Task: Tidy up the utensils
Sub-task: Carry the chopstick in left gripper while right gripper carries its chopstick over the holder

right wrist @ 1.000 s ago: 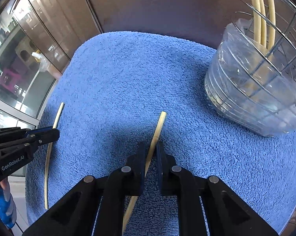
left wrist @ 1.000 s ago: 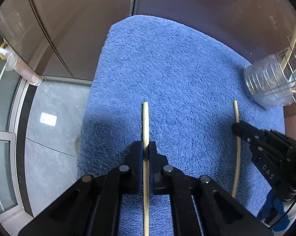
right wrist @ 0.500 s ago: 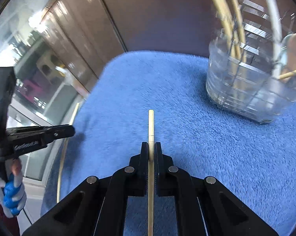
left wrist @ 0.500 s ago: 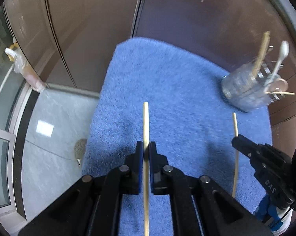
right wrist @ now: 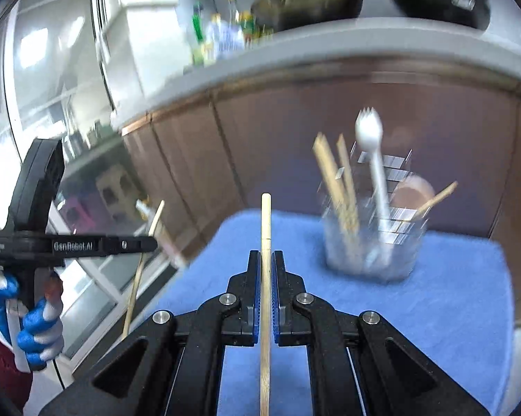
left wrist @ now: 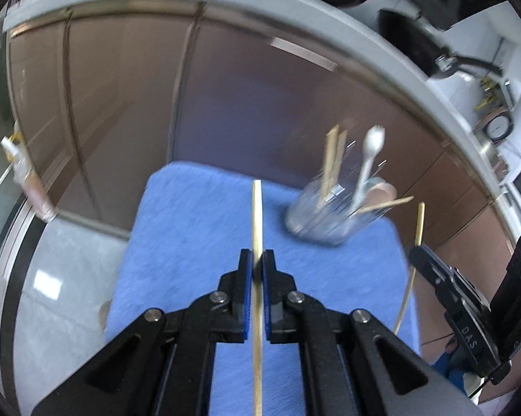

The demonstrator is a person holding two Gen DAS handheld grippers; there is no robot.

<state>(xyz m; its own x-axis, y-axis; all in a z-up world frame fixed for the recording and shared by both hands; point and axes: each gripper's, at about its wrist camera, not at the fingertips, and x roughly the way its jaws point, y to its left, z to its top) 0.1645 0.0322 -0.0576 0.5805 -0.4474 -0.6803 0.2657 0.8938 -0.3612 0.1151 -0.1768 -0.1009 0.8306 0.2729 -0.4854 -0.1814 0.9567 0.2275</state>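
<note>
My left gripper (left wrist: 257, 260) is shut on a wooden chopstick (left wrist: 257, 215), held in the air above the blue towel (left wrist: 191, 242). My right gripper (right wrist: 266, 260) is shut on a second wooden chopstick (right wrist: 266, 222), also lifted above the towel (right wrist: 433, 294). A clear wire utensil holder (right wrist: 371, 246) stands at the towel's far right with chopsticks, a white spork (right wrist: 369, 131) and a wooden spoon in it. It also shows in the left wrist view (left wrist: 326, 222). Each gripper appears in the other's view: the right one (left wrist: 420, 256) and the left one (right wrist: 146, 242).
Brown cabinet doors (left wrist: 226, 104) rise behind the towel under a grey countertop edge (right wrist: 295, 48). Pans and bottles (right wrist: 226, 34) sit on the counter. Pale floor tiles (left wrist: 63, 277) lie left of the towel.
Both grippers have risen off the towel with their chopsticks and tilted up; the holder now looks farther away and the countertop has come into view.
</note>
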